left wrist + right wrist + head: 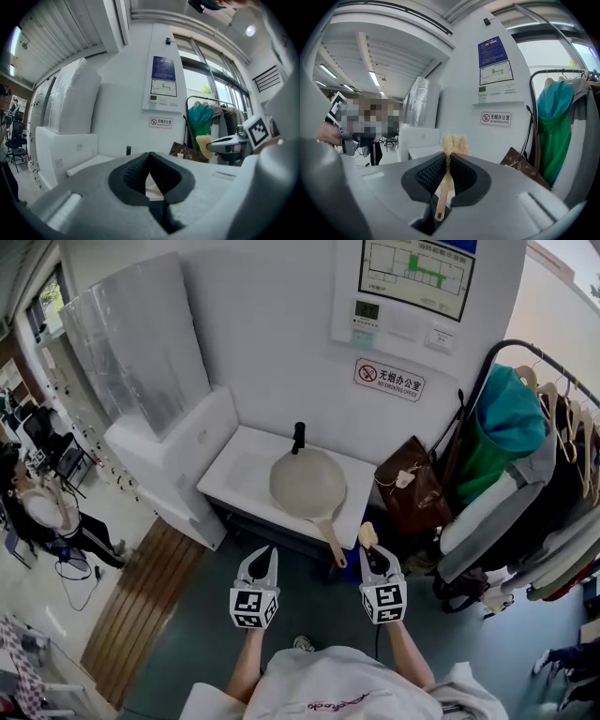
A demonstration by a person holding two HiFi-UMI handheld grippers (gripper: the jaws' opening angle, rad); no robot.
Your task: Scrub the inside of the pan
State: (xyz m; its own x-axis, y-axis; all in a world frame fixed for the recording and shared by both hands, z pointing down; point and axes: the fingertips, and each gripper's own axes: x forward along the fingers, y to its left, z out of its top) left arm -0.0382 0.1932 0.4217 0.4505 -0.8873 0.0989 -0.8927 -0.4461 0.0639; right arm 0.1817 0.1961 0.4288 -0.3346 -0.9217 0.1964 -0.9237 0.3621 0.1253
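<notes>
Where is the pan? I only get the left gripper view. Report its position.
Observer: The pan lies on the white counter, out in front, with nothing touching it.
Operator: Give me the handle's direction.
Observer: The pan handle points toward the near edge, close to the right hand-held gripper.
Operator: Confirm the right grip.
Observer: In the right gripper view its jaws are shut on the brush by its thin handle, bristles sticking out past them.
</notes>
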